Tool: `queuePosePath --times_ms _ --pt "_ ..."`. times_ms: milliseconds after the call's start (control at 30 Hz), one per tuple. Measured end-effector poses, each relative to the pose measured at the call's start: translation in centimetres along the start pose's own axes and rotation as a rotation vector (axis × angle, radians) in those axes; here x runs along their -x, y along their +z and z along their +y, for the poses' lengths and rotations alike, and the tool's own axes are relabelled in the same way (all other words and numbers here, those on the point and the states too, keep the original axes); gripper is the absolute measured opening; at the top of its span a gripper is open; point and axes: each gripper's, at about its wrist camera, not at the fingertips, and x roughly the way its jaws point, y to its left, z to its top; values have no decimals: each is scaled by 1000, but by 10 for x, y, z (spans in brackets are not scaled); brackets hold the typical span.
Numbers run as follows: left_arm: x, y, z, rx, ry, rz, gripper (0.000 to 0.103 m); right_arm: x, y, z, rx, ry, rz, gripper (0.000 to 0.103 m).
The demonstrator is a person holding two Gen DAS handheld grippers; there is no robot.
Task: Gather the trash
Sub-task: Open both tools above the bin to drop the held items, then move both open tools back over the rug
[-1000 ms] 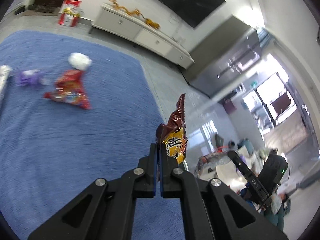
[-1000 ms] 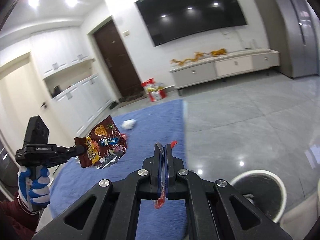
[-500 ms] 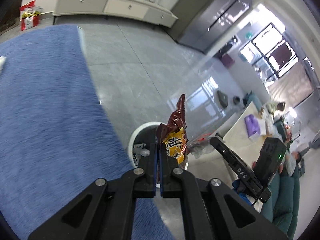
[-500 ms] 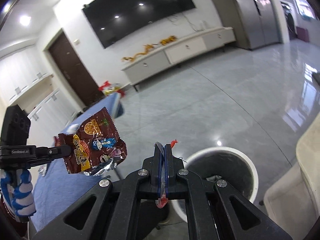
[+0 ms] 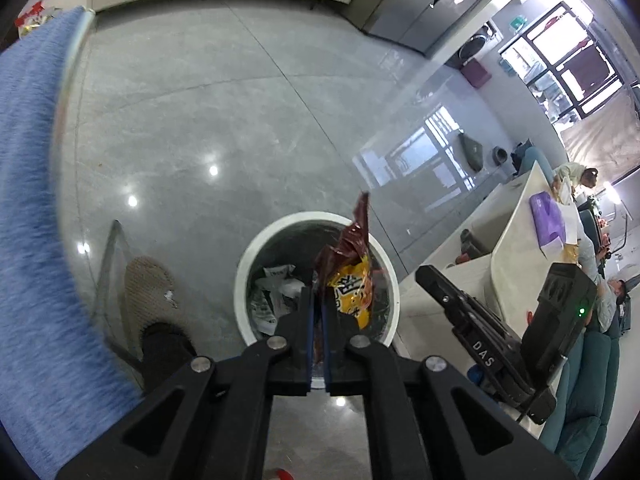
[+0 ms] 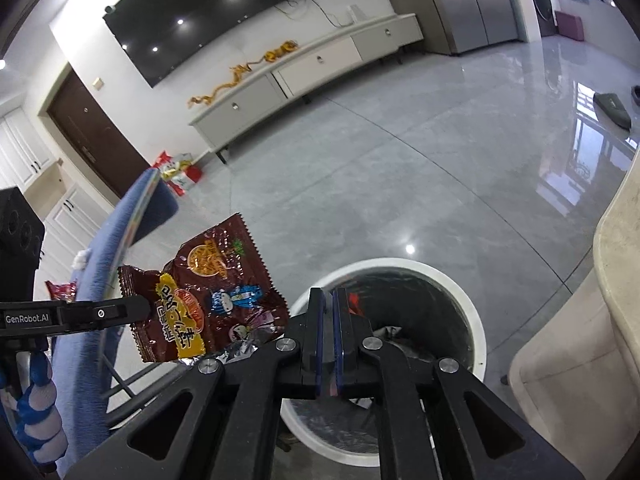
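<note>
Grey tiled floor [image 5: 200,100] took up most of both views. Blue-covered surface [image 5: 28,200] ran down the left edge of the left wrist view, with its near edge also in the right wrist view. Wall TV [image 6: 208,12] sat above a long low cabinet [image 6: 312,72] at the far wall. Beige counter [image 6: 600,320] stood just right of the bin.

Trash bin [image 5: 240,280] was round with a white rim and a dark liner, and there was crumpled paper and plastic already inside. Both grippers pointed down at it. It sat on the floor between the blue surface and the counter.

A person's slippered foot [image 5: 148,292] was on the floor just left of the bin. A hand in a blue-and-white glove [image 6: 36,420] gripped the left tool's handle.

Left gripper [image 5: 318,304]: fingers narrow and just starting to open. Snack wrapper [image 5: 352,280] was still in the slot between the pads, pinched by one edge and standing up past the tips. It was brown and yellow and hung over the bin mouth. From the right wrist view the same wrapper [image 6: 212,300] hung off the left fingertip, just left of the bin rim and above it.

Right gripper [image 6: 328,296]: fingers opening, with a thin gap showing between the blue pads and nothing visibly pressed in it. Small red scrap [image 6: 354,302] sat at the tip of the right-hand pad, over the bin opening. Couldn't tell whether it was stuck to the pad or loose.
</note>
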Motion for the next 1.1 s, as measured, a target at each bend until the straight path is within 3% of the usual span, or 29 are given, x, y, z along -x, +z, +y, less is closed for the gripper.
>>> queuePosePath --times_ms 33,100,167,233,300,333,600,933,1100 --pt "-4 1 -1 -1 -4 7 5 -2 -1 -2 -4 -6 7 9" --pt "-13 2 -4 -3 -11 26 6 -6 -2 -5 -10 -18 15 24" --pt "-17 1 -6 -10 -17 36 7 -6 -4 -11 -18 -23 19 30" --pt "-17 0 -10 -19 -17 32 13 -5 -6 -15 -26 -28 24 31" --pt "-11 0 -11 -17 -26 25 29 -2 -8 -17 -32 -37 24 31" --pt "-7 -2 -7 -14 -30 20 31 0 -9 -18 -35 -37 21 31" --pt "35 -15 3 -35 -43 -37 32 23 -10 -14 -44 -36 -14 33" --pt "130 -53 29 -63 14 -220 32 74 -10 24 23 -4 -85 35" --pt "178 -81 56 -52 58 -290 50 102 -6 56 79 25 -130 38"
